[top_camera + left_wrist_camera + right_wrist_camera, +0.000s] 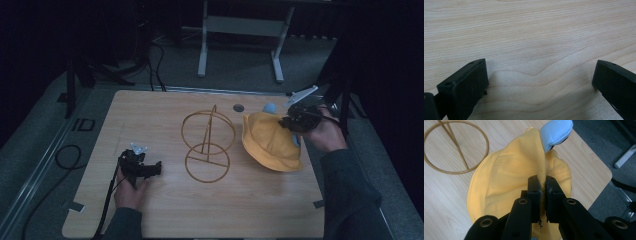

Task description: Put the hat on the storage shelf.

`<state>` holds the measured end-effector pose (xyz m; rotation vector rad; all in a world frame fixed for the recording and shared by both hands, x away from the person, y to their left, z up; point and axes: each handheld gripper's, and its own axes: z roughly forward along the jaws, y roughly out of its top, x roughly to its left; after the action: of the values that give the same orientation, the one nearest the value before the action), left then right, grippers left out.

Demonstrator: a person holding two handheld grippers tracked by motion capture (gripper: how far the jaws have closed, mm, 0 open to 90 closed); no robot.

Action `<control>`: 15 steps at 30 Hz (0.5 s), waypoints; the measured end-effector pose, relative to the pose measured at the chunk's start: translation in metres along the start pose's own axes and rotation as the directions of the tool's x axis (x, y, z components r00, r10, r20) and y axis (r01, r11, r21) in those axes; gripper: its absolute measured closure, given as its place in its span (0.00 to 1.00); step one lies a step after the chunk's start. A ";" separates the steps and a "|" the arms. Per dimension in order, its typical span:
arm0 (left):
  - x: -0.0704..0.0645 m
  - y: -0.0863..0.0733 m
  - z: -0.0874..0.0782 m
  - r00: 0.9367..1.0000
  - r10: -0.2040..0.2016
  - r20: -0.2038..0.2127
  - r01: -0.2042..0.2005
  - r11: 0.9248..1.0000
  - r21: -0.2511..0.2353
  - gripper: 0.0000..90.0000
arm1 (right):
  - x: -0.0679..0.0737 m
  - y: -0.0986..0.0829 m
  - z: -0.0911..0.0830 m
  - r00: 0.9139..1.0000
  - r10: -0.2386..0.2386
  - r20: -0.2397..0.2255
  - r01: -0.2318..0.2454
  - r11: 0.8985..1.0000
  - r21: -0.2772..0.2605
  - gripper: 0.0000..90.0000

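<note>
A yellow bucket hat (270, 141) hangs at the right of the wooden table (150, 110), pinched at its top by my right gripper (289, 121). In the right gripper view the jaws are closed on a fold of the hat (506, 180) by my right gripper (543, 183), with a pale blue cloth piece (556, 131) sticking up beyond it. A gold wire hat stand (207, 142) with two rings stands at the table's middle. My left gripper (159, 168) rests low at the left front, open over bare wood (540, 75), holding nothing.
A small round hole (238, 107) sits in the table near its far edge. A white desk frame (240, 35) stands on the floor beyond. Black cables (67, 157) lie left of the table. The table's right corner (607, 173) is close to the hat.
</note>
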<state>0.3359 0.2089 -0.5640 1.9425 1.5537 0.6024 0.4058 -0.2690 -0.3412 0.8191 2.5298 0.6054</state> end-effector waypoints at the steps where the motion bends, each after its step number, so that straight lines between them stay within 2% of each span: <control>1: 0.000 0.000 0.000 1.000 0.000 0.001 0.000 1.000 -0.001 0.00 | 0.000 0.002 -0.002 1.000 -0.006 0.000 0.006 1.000 -0.005 0.93; 10: 0.000 0.000 0.000 1.000 0.000 0.000 0.000 1.000 0.001 0.00 | -0.001 0.016 -0.014 0.999 -0.040 0.001 0.040 0.999 -0.019 0.93; 15: 0.000 0.000 0.000 1.000 0.000 0.000 0.000 1.000 0.000 0.00 | -0.002 0.026 -0.026 0.998 -0.067 0.003 0.067 0.997 -0.046 0.93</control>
<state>0.3359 0.2089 -0.5640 1.9421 1.5535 0.6023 0.4061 -0.2580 -0.3060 0.7156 2.5216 0.6385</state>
